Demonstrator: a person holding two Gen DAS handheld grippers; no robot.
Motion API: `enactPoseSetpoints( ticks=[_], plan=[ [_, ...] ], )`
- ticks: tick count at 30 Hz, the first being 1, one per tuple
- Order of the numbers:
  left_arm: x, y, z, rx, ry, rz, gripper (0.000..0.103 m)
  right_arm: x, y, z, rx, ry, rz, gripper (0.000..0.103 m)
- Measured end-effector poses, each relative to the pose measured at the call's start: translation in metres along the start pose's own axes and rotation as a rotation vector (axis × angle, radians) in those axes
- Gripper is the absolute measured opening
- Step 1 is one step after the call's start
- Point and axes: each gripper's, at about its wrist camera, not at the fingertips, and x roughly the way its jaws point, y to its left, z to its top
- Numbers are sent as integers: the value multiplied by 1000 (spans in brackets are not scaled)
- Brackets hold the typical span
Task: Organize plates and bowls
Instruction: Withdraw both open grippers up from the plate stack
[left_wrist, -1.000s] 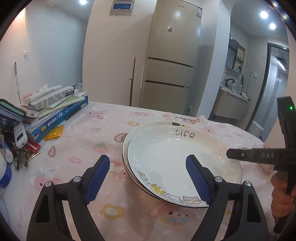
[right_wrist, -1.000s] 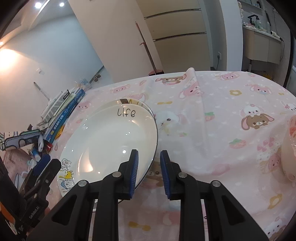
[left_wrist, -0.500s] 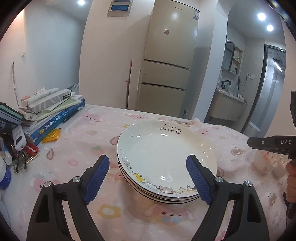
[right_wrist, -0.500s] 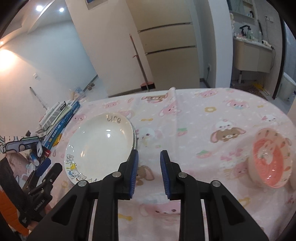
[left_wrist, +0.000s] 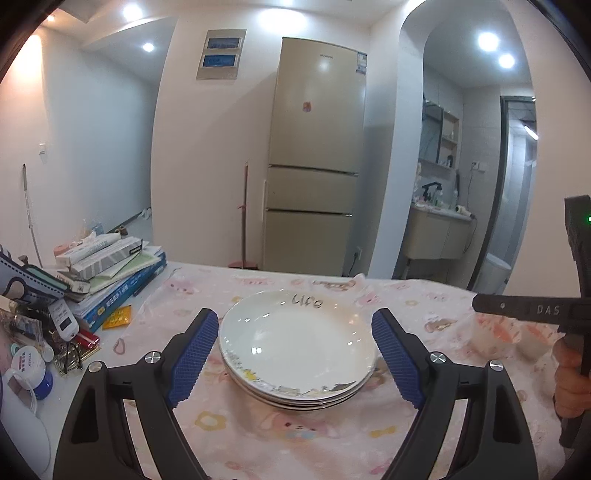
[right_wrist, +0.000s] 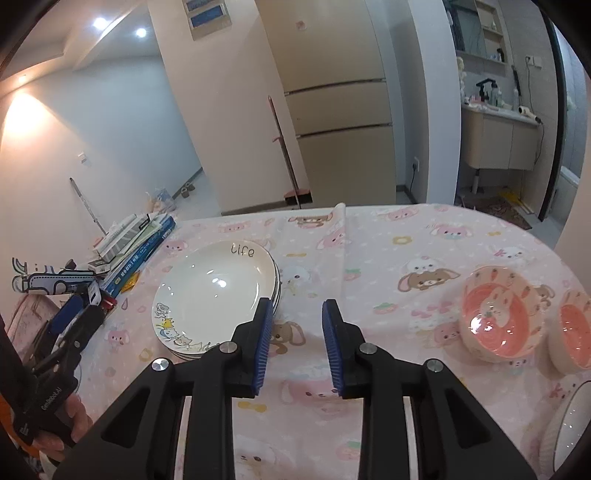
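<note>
A stack of white plates (left_wrist: 297, 347) with "life" lettering and cartoon animals on the rim sits on the pink tablecloth (left_wrist: 229, 432); it also shows in the right wrist view (right_wrist: 212, 291). My left gripper (left_wrist: 293, 360) is wide open and empty, its fingers on either side of the stack, pulled back from it. My right gripper (right_wrist: 297, 345) is open and empty, just right of the stack. Two pink bowls (right_wrist: 500, 319) (right_wrist: 574, 332) sit at the right. A white bowl rim (right_wrist: 567, 432) shows at the lower right edge.
A pile of books and boxes (left_wrist: 110, 273) and small clutter with a mug (left_wrist: 29, 369) lie at the table's left edge. A fridge (left_wrist: 316, 155) stands behind the table. The tablecloth has a raised fold (right_wrist: 341, 236) down its middle.
The top plate, held tilted by my right gripper a second ago, now lies flat on the stack. Both grippers have pulled back, and the right one has opened wider.
</note>
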Motion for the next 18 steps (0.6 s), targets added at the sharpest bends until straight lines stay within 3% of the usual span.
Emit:
enactPoseSetpoints(
  ticks=[6, 8, 12, 18],
  plan=[
    [-22, -28, 13, 27, -48, -48, 93, -48, -14, 0, -21, -110, -55, 34],
    [-29, -38, 15, 34, -74, -58, 103, -63, -20, -2, -30, -147, -77, 40],
    [-43, -57, 20, 39, -132, -77, 103, -86, -32, -7, -27, -192, -94, 52],
    [-52, -87, 24, 95, -204, -100, 103, -115, -51, -20, -32, -303, -168, 85]
  ],
)
